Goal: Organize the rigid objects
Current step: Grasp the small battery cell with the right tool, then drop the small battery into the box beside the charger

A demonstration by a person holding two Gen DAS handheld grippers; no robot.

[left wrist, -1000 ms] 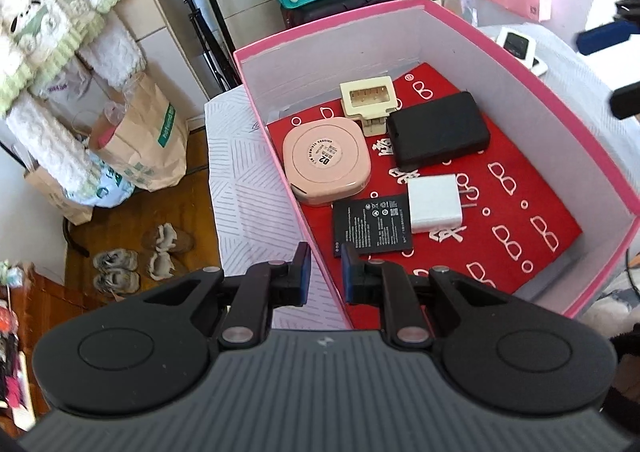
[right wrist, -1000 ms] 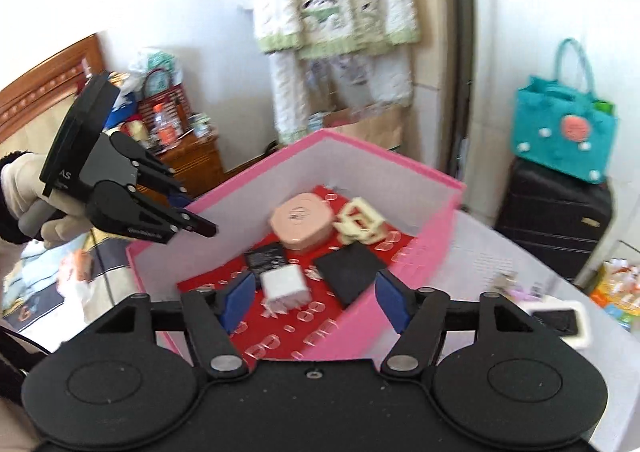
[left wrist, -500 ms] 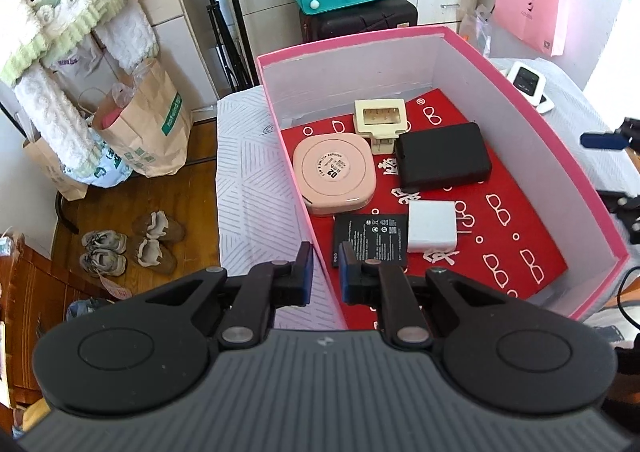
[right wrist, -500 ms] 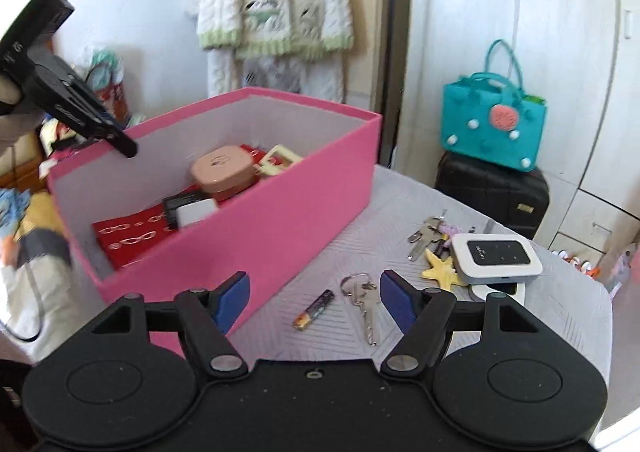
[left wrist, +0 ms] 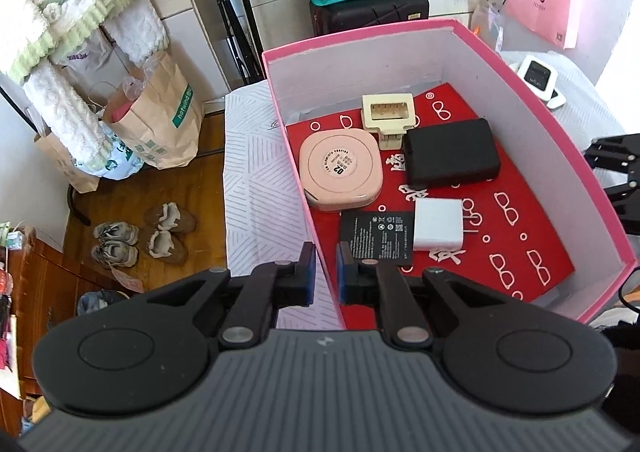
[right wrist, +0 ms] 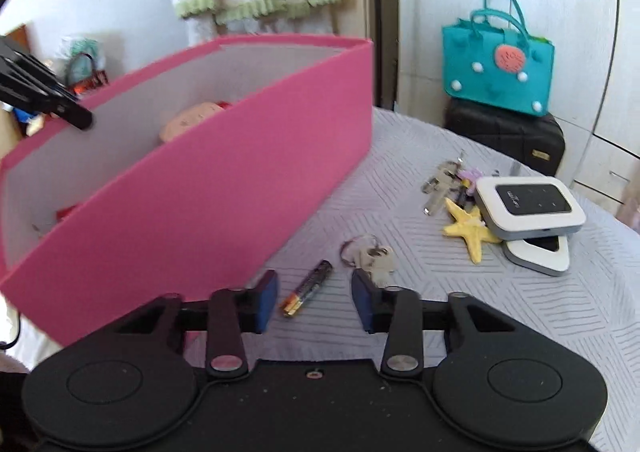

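1. My right tool (right wrist: 314, 294) is wide open and holds nothing; it hovers low over the battery (right wrist: 307, 288), which lies on the surface (right wrist: 480, 292) just beside the box (right wrist: 224, 187), roughly between the blue pads.
2. My left tool (left wrist: 323, 272) is nearly closed, a narrow gap between the pads, and empty; it hangs over the box's near wall, gripping nothing that I can see.
3. Inside the box sit a pink case (left wrist: 340, 171), a cream clip (left wrist: 387, 113), a black block (left wrist: 450, 153), a flat black cell (left wrist: 376, 236) and a white charger (left wrist: 438, 230).
4. Risk, as I judge it: the battery is round and lies at an angle to the pads, so a skewed close could roll it towards the box or squirt it out.
5. The keys (right wrist: 372, 254) lie just beyond the battery; reaching too far could snag their ring.
6. Beyond the keys are a starfish (right wrist: 470, 230) and two white devices, a striped cloth under them all; a teal bag (right wrist: 498, 59) stands behind.
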